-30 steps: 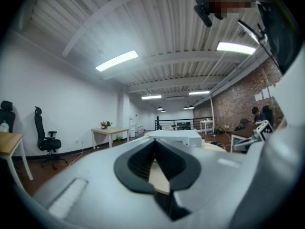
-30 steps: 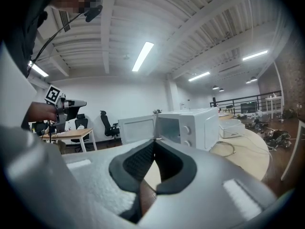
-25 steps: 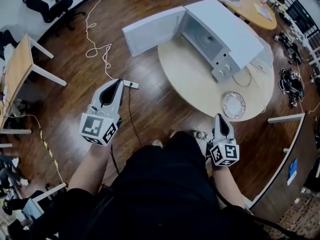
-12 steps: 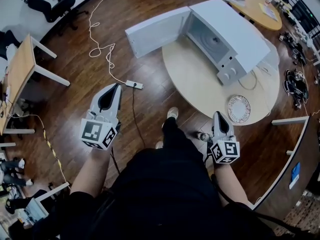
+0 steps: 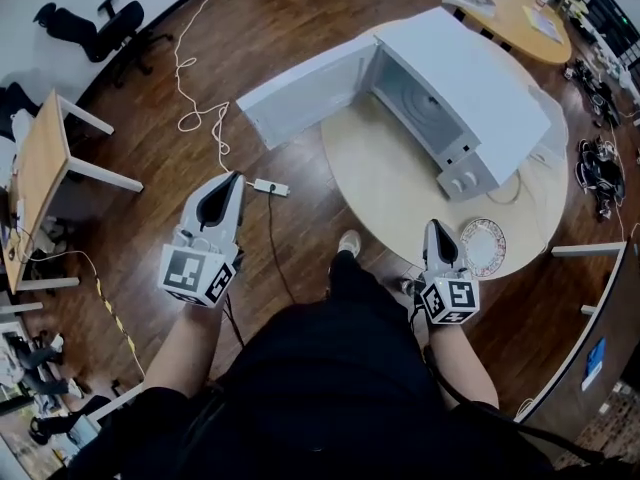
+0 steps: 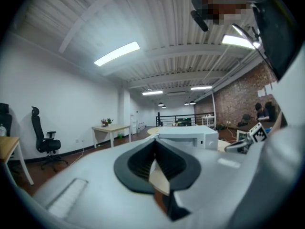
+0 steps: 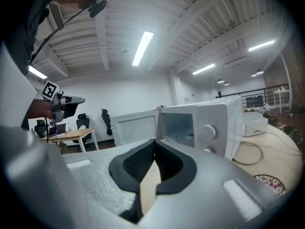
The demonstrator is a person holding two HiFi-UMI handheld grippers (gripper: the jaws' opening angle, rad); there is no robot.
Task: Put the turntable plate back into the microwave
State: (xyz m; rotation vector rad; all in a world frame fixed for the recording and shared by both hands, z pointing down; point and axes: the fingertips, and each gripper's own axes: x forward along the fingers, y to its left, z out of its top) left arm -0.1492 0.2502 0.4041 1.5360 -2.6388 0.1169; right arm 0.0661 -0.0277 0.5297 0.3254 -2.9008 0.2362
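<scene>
The white box-shaped microwave point(image 5: 480, 98) stands on the round pale wooden table point(image 5: 390, 188), with its door point(image 5: 305, 93) swung open. The round white turntable plate with a patterned rim point(image 5: 482, 246) lies flat on the table near the edge, apart from the microwave.

- Left gripper point(image 5: 233, 178): jaws closed together, nothing between them.
- Right gripper point(image 5: 437, 228): jaws closed together, empty. It is just beside the plate and apparently clear of it, though the head view is too coarse to confirm this.

Glossy wood floor point(image 5: 290, 28) (pale matt tabletop point(image 5: 400, 188))
</scene>
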